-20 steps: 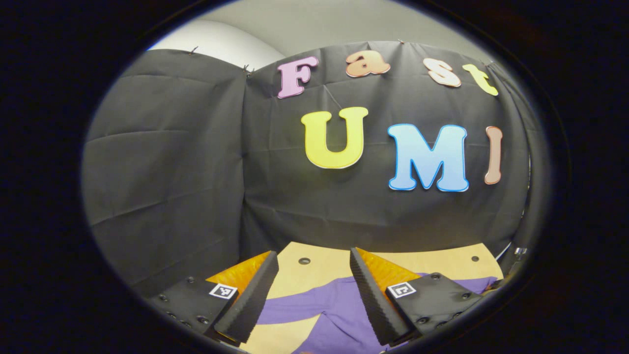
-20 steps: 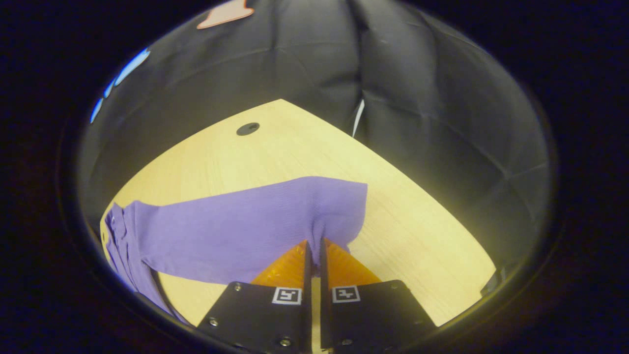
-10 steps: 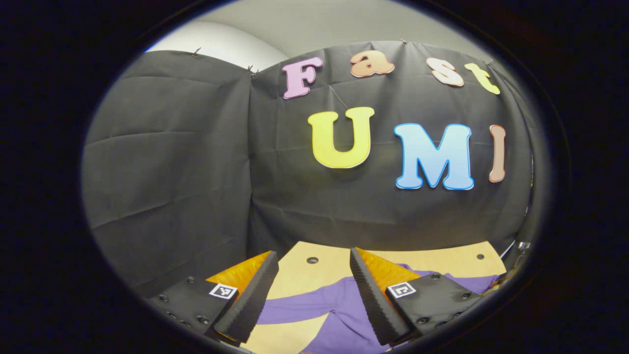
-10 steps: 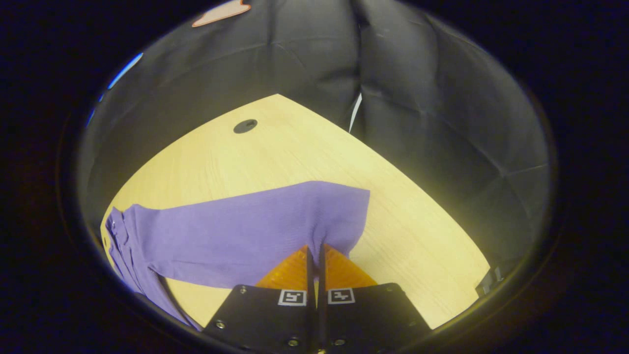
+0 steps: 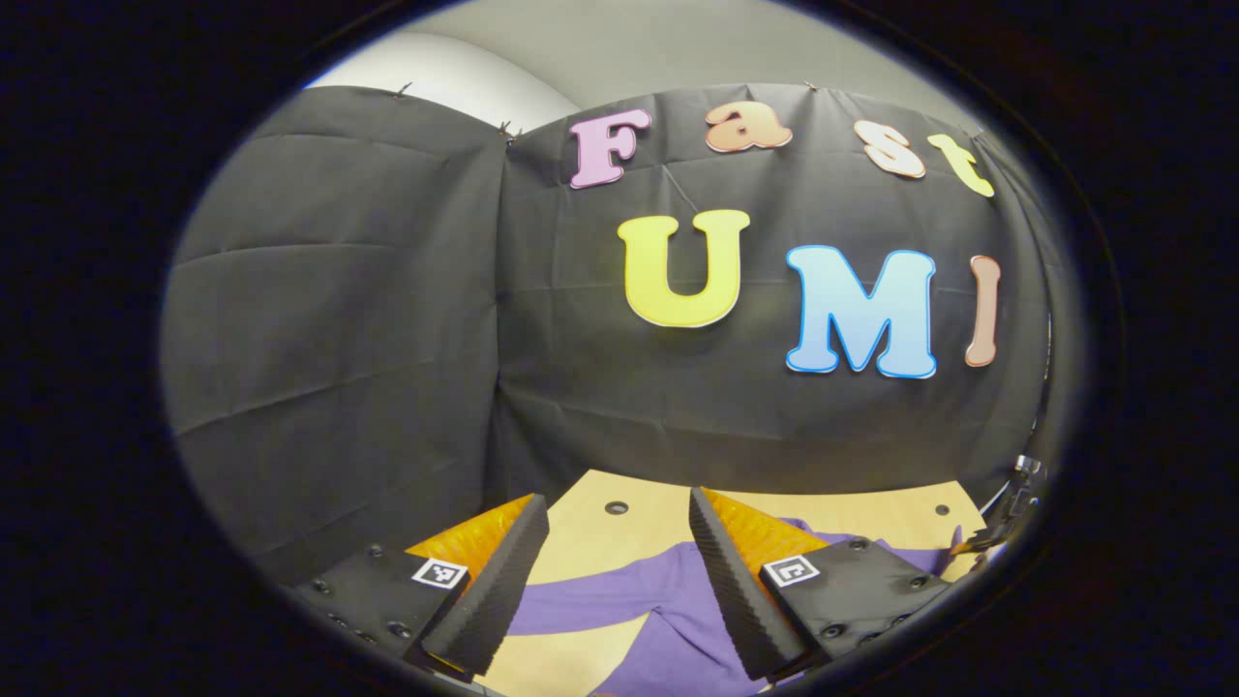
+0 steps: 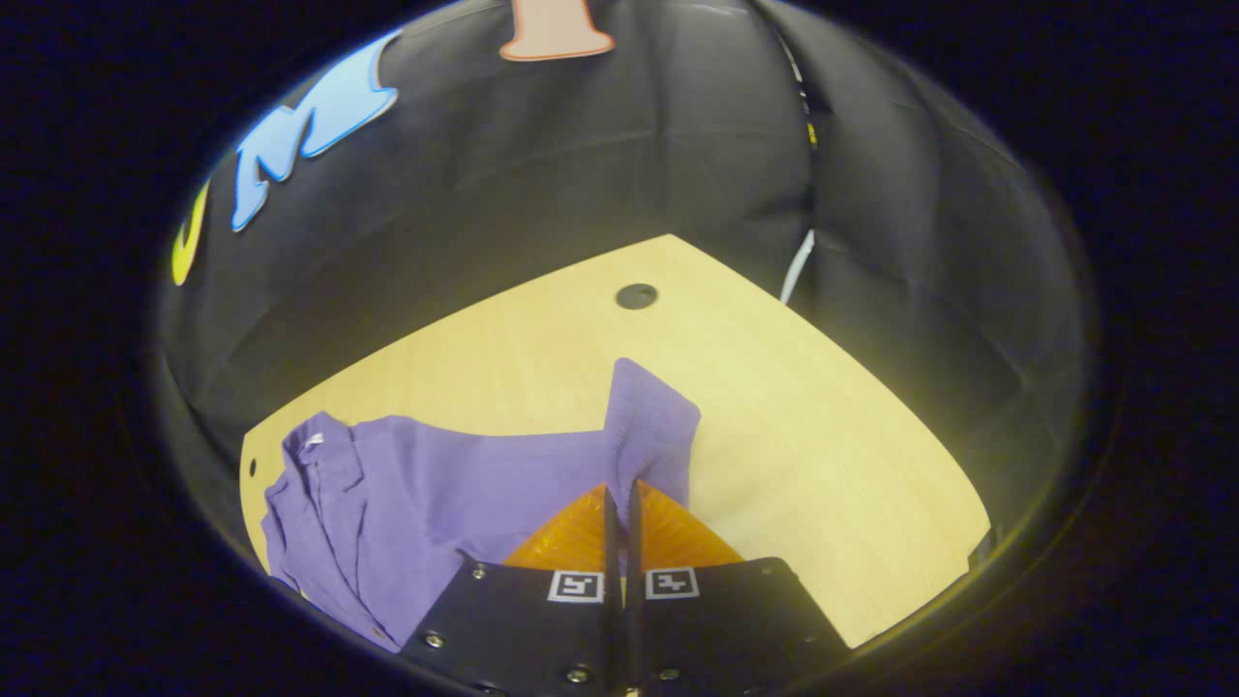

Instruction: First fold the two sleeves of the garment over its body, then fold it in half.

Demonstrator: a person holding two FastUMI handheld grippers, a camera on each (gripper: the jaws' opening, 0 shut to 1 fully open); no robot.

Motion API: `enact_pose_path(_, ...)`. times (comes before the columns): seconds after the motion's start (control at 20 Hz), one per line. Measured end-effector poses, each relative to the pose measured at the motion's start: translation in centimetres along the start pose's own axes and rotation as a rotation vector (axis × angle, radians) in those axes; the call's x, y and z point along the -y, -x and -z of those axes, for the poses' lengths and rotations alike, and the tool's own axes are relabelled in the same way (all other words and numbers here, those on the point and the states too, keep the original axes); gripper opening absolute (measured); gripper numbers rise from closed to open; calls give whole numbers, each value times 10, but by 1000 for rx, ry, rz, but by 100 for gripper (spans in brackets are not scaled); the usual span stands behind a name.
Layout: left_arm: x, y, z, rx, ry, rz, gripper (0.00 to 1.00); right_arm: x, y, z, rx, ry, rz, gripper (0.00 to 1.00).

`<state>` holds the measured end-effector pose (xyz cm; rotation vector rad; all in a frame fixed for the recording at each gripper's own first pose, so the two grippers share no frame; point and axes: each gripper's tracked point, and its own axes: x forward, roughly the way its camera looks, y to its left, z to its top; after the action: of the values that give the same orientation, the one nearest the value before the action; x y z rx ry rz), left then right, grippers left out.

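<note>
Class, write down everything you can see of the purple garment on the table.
The purple garment is thin, finely ribbed cloth lying rumpled on the light wooden table. Its collar sits at the left in the right gripper view. The right gripper is shut on one sleeve, lifting it. In the left gripper view the other sleeve lies flat below the open left gripper, which is not touching it.

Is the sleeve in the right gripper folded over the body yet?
Not yet. The right gripper is shut on the sleeve, whose end stands up off the table beside the garment's body.
</note>
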<state>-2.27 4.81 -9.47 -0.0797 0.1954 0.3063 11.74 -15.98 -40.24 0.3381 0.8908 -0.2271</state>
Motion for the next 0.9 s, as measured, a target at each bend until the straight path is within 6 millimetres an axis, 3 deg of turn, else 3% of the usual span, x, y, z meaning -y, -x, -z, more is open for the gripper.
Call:
enact_pose_path(0.35, -53, 3, 8, -6, 6, -47, 92, -120, 13, 13, -21, 69, -162, 1)
enact_pose_path(0.55, -92, 2, 15, -16, 11, -85, 92, -193, 21, 32, -38, 103, -234, 1)
enact_pose_path(0.9, -159, 2, 25, -32, 14, -158, 92, -296, 35, 72, -76, 185, -339, 1)
